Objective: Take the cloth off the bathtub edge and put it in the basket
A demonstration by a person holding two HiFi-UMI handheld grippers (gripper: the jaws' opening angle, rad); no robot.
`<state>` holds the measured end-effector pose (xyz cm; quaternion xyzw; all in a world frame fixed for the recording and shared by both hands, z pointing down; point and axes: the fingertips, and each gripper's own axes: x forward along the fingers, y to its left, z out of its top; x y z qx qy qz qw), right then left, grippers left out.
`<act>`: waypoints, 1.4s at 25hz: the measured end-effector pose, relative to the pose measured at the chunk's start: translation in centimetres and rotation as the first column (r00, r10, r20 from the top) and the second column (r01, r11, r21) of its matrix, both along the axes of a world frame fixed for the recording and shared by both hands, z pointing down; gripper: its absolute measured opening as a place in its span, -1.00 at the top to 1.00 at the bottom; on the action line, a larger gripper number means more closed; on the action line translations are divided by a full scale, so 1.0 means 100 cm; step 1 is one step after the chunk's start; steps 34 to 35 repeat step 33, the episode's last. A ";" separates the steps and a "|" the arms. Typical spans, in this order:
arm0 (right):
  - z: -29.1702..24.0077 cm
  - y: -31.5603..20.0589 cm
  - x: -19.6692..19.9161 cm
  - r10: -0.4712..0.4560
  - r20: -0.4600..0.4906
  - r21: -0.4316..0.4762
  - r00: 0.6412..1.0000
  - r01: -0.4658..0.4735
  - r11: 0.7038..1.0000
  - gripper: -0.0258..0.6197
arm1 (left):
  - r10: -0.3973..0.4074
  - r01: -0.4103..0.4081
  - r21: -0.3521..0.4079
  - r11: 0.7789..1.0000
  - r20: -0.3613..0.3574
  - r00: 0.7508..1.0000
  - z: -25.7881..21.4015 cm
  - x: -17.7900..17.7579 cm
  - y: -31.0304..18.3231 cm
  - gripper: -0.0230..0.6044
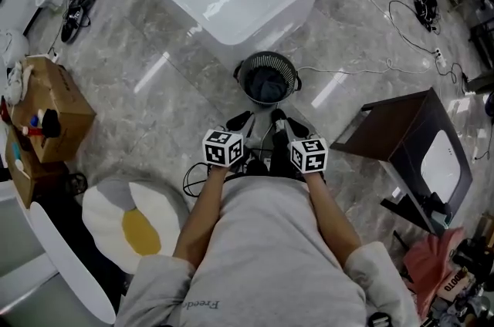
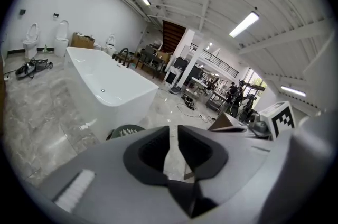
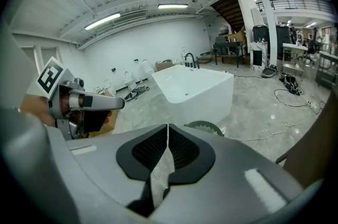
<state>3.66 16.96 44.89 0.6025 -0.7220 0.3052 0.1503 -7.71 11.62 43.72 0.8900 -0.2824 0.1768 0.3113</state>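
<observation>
The dark cloth (image 1: 267,86), likely soft, light and graspable by any raised fold, is lying crumpled in the basket (image 1: 241,75), while the left claw (image 1: 239,120) is hanging slightly ajar and the right claw (image 1: 278,116) clenched, both empty.

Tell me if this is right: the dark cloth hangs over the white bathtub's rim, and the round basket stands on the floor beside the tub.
Not quite. The head view shows the dark cloth lying inside the round basket, not over the rim of the white bathtub. The basket does stand on the floor beside the tub.
</observation>
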 end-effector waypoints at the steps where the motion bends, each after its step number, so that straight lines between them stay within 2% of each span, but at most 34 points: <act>1: 0.000 0.000 0.000 0.004 0.001 0.000 1.000 -0.004 1.000 0.91 | 0.000 0.000 -0.006 1.000 0.003 1.000 0.001 -0.002 0.000 0.60; 3: 0.000 0.000 0.000 0.012 0.005 0.000 1.000 -0.012 1.000 0.92 | 0.001 -0.001 -0.016 1.000 0.002 1.000 0.003 -0.006 0.001 0.75; 12: -0.003 -0.001 -0.005 0.009 0.028 0.012 1.000 -0.010 1.000 0.92 | 0.014 -0.014 -0.011 1.000 -0.017 1.000 -0.002 -0.011 -0.001 0.75; 18: -0.007 -0.006 -0.006 0.023 0.016 0.019 1.000 -0.023 1.000 0.92 | 0.015 -0.015 -0.013 1.000 -0.012 1.000 0.001 -0.015 -0.003 0.75; 24: -0.009 -0.003 -0.010 0.016 -0.011 0.015 1.000 -0.016 1.000 0.92 | -0.023 0.023 -0.017 1.000 -0.010 1.000 0.003 -0.023 -0.006 0.74; 35: -0.008 0.000 -0.017 0.021 -0.022 0.001 1.000 -0.021 1.000 0.92 | -0.017 0.017 0.011 1.000 0.002 1.000 0.000 -0.029 -0.006 0.74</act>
